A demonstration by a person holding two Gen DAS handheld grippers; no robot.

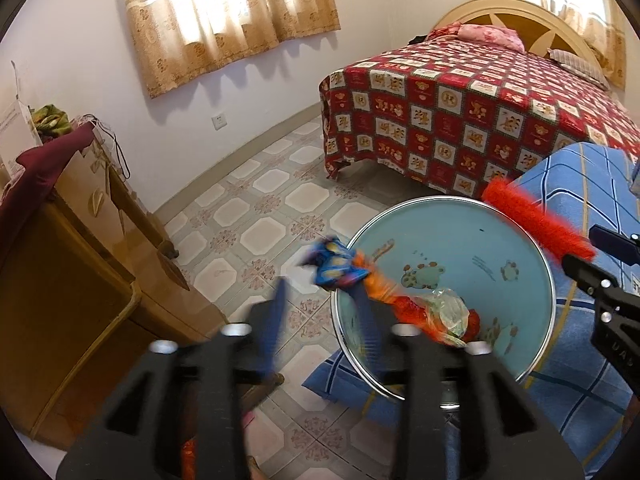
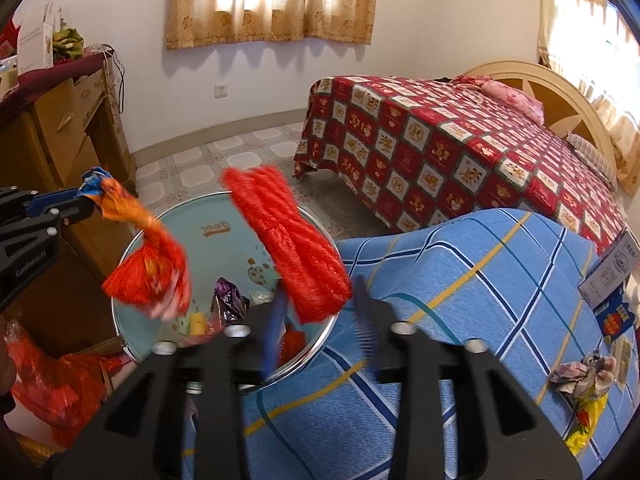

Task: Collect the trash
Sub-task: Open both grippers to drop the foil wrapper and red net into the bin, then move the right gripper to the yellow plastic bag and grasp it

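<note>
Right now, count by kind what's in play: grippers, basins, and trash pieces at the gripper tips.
Grippers: 2, left gripper and right gripper
Basins: 1, blue basin
Trash pieces at the tips: 2, orange-and-blue wrapper and red mesh bundle
Total: 5

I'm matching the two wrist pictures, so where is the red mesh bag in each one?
Left wrist: red mesh bag at right, over the blue bin's far rim.
Right wrist: red mesh bag at centre, above the bin.
Shared landmark: the red patterned bed.
</note>
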